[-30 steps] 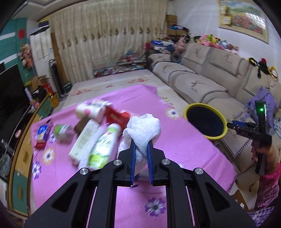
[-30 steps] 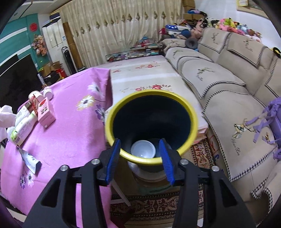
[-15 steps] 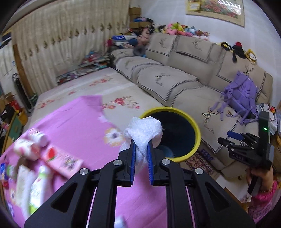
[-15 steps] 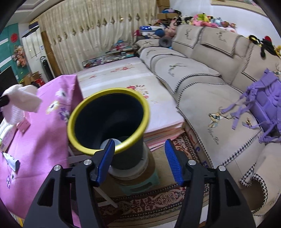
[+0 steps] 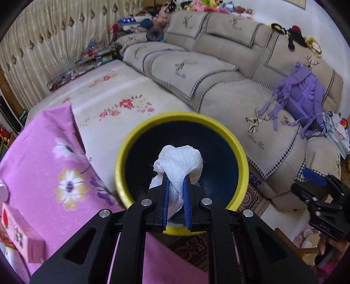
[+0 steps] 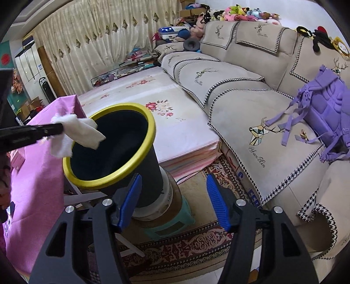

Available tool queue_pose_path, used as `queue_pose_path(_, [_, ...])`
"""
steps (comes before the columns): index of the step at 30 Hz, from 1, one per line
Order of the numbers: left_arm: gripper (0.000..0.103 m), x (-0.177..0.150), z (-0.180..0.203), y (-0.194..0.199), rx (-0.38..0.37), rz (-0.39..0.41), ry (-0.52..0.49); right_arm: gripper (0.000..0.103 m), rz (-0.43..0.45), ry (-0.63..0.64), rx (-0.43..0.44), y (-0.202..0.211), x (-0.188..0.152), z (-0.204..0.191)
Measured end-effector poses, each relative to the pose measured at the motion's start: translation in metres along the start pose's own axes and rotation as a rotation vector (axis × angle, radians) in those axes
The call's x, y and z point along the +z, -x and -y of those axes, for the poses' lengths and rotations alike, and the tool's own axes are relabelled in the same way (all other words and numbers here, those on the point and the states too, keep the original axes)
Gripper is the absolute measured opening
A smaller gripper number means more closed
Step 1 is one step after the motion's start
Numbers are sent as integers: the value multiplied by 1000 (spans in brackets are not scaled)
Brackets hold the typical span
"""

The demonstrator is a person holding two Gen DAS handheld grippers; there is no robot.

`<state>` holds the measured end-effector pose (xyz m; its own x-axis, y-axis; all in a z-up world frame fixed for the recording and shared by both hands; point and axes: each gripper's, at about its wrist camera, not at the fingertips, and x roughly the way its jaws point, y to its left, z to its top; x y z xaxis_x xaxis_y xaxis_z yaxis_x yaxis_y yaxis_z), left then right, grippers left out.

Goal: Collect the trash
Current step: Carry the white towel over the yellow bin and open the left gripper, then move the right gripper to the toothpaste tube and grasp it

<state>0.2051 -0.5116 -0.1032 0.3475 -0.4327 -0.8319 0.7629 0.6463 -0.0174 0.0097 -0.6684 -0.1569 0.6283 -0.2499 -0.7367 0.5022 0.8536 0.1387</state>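
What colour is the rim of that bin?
Bright yellow, on a dark bin; the rim shows best in the left wrist view.

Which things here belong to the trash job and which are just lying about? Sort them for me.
Part of the job:
- white tissue wad, clamped in the left gripper
- yellow-rimmed bin
- pink carton on the pink tablecloth
- right gripper, open and holding nothing

Just lying about:
- purple backpack
- beige sofa
- plush toys
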Motion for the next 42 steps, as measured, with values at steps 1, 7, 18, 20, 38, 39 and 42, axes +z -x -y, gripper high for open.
queue_pose_path(1, [13,1,2,-8,2,-13,-1,59,-2,-3,-2,-1,0,2])
queue_pose_path(7, [57,10,8,-31,31,-52,9,59,-9,-15,-6,-3,-1,6])
queue_pose_path(18, [70,6,-6,30,3,33,59,62,-4,-4,12,3,-2,-4])
queue_pose_path(20, [78,-3,-15,62,-2,92,87,63,-1,9,17,6,-3,-11])
queue_pose_path(38, [98,-215,-141,299,323,389,398,63,31,224,165,42,-7,-136])
queue_pose_path(39, [98,-230,-150,309,345,395,424,63,30,242,176,44,-8,-146])
queue_pose_path(42, [98,-264,-169,332,407,407,483,63,27,292,214,48,-10,-175])
